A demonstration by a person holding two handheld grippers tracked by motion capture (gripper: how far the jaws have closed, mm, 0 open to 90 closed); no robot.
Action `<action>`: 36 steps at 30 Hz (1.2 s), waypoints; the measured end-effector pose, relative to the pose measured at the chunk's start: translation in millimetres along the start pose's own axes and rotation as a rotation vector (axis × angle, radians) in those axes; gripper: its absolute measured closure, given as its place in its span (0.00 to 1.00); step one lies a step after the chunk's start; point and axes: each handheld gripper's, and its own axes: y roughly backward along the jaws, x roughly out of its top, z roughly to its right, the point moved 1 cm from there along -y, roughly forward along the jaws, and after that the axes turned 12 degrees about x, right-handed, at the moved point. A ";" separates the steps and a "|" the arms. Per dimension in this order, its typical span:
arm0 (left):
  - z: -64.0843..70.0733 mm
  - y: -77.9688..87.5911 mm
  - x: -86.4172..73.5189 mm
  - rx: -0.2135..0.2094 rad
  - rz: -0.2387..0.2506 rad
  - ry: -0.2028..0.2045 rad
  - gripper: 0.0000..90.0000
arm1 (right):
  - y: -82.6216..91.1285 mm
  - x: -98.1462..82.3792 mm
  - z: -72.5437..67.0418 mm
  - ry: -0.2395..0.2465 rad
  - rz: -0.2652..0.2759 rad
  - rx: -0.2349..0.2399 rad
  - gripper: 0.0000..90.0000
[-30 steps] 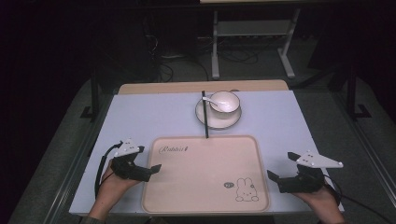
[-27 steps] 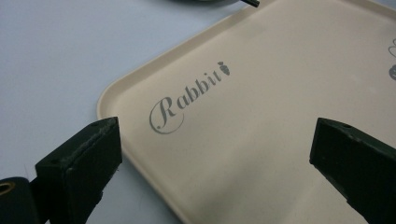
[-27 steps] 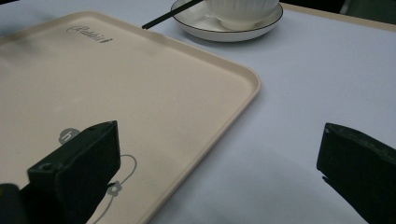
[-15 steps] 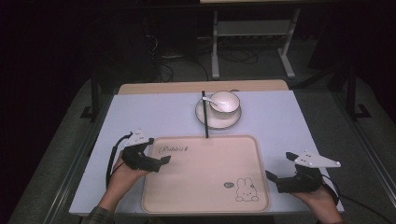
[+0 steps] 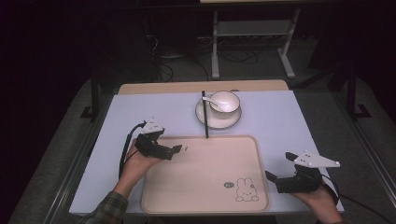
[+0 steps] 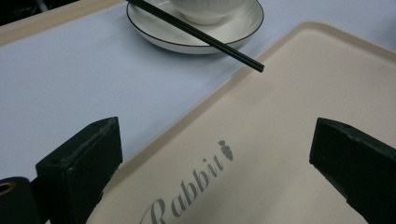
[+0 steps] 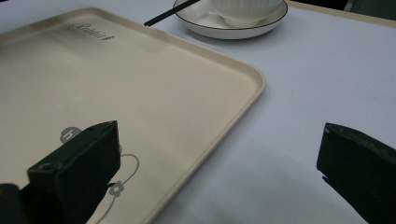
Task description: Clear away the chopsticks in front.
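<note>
Dark floor with cables and a metal rack is surrounding the pale lilac-blue surface (image 5: pixel 116 126) in the high view. On this surface a beige rectangular plastic tray (image 5: pixel 210 182) with a printed rabbit is lying near the person's side. Beyond its far edge a white round saucer with a dark rim (image 5: pixel 205 119) is standing, and a white ribbed bowl (image 5: pixel 225 101) with a white spoon (image 5: pixel 210 100) is sitting on it. A pair of black chopsticks (image 5: pixel 204 116) is resting across the saucer, and its near tip is reaching over the tray's far edge. The left hand-held gripper (image 5: pixel 180 149) is hovering over the tray's far left corner with its jaws apart and holding nothing. The right hand-held gripper (image 5: pixel 271 177) is sitting just beside the tray's near right corner, also with jaws apart and empty.

From the left gripper view, the two black jaws are standing wide apart above the tray (image 6: pixel 280 140), where the grey word "Rabbit" is printed. The chopsticks (image 6: pixel 201 35) are pointing from the saucer (image 6: pixel 154 32) over the tray rim.

From the right gripper view, the jaws are standing wide apart, one over the tray (image 7: pixel 140 84) near the rabbit drawing and the other over the bare surface (image 7: pixel 327 70). The saucer (image 7: pixel 205 23) and bowl (image 7: pixel 243 9) are sitting well apart from this gripper.
</note>
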 end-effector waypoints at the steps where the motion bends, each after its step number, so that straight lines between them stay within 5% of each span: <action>1: -0.1 -2.4 2.0 0.000 0.001 0.003 0.02 | 0.1 -0.1 0.4 0.000 0.002 -0.001 0.00; 24: 0.4 -63.6 55.0 0.003 0.000 0.014 0.02 | 3.2 -2.0 0.8 -0.011 0.006 -0.002 0.00; 36: 3.1 -97.9 76.2 0.024 -0.052 0.037 0.07 | 4.2 -2.6 1.5 -0.010 0.009 0.001 0.00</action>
